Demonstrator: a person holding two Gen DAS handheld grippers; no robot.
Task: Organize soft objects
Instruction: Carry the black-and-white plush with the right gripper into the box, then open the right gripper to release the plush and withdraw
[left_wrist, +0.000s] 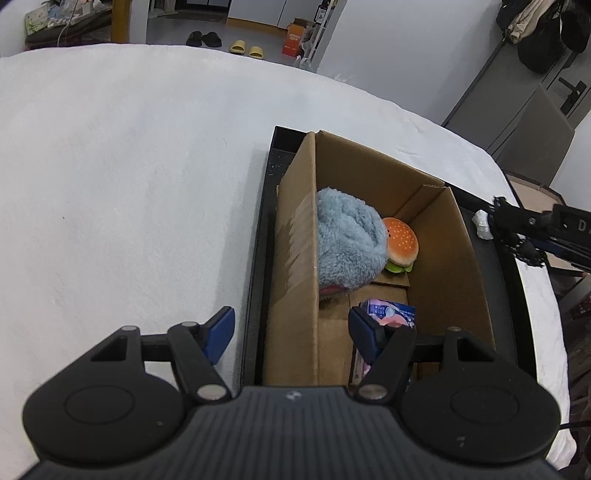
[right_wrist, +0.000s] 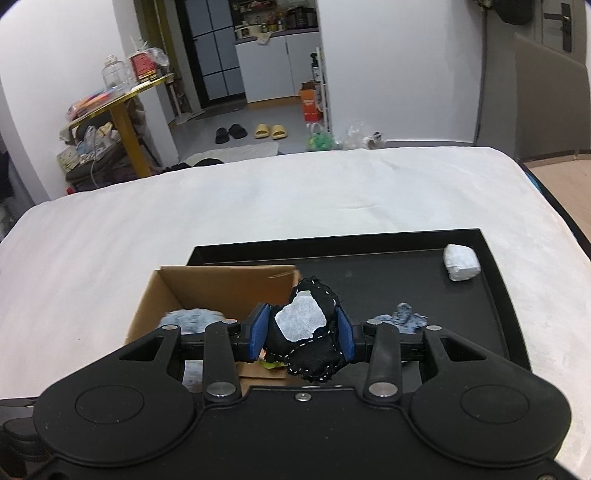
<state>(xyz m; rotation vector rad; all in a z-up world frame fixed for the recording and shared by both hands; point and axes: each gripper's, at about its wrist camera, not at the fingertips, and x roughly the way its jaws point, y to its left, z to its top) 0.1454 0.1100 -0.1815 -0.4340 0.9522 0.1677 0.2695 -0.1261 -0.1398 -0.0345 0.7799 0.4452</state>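
White fleecy cover spans the bench, black shallow tray on it. Right gripper: blue fingers clamped on a black stitched fabric toy with a white patch, held above the tray beside the open brown cardboard box. Left gripper: fingers apart, nothing pressed between them, straddling the box's near-left wall. Inside the box: fluffy light-blue plush against the left wall, plush hamburger just beside it, small blue-pink printed packet near the left gripper's right finger. On the tray outside the box: white wadded lump at the far right corner, blue-grey cloth scrap near the right gripper.
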